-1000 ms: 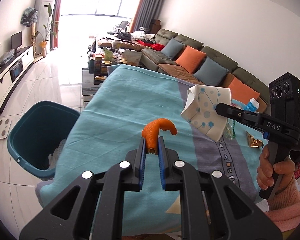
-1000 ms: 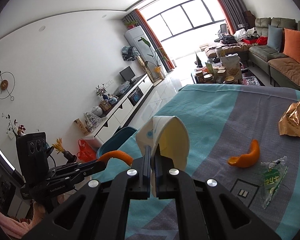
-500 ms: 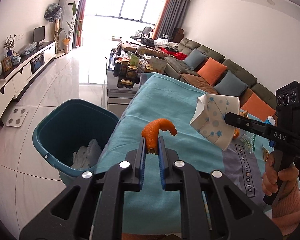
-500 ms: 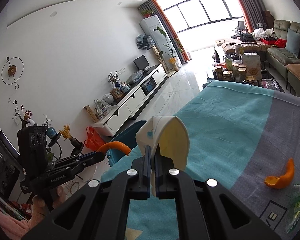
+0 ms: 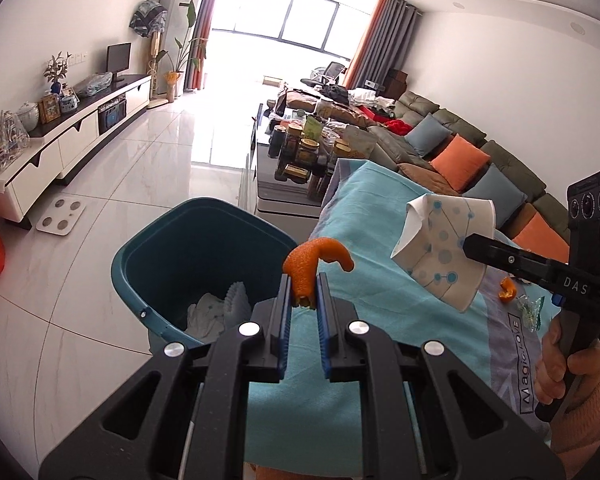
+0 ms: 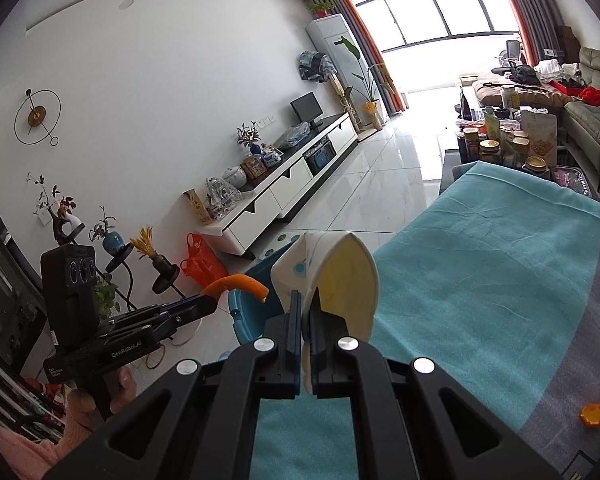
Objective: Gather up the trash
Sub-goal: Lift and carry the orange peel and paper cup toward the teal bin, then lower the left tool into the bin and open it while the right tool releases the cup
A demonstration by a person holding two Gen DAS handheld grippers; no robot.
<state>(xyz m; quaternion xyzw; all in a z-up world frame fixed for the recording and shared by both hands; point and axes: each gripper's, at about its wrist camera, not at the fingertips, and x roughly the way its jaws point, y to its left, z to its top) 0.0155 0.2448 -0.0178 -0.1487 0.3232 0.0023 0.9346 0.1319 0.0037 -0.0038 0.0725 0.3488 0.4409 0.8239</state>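
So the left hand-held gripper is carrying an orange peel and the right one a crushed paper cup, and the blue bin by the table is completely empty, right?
Not quite: the blue bin is not empty. The left wrist view shows crumpled white paper lying in its bottom. The rest holds: the left hand-held gripper carries an orange peel, and the right hand-held gripper a crushed paper cup.

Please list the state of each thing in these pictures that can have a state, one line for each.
Left hand-held gripper: shut on the orange peel.
Orange peel: held up in the air, beside the bin.
Right hand-held gripper: shut on the paper cup.
Paper cup: crushed flat, held above the table.
Bin: open, with white paper inside.
Second peel: lying on the tablecloth.
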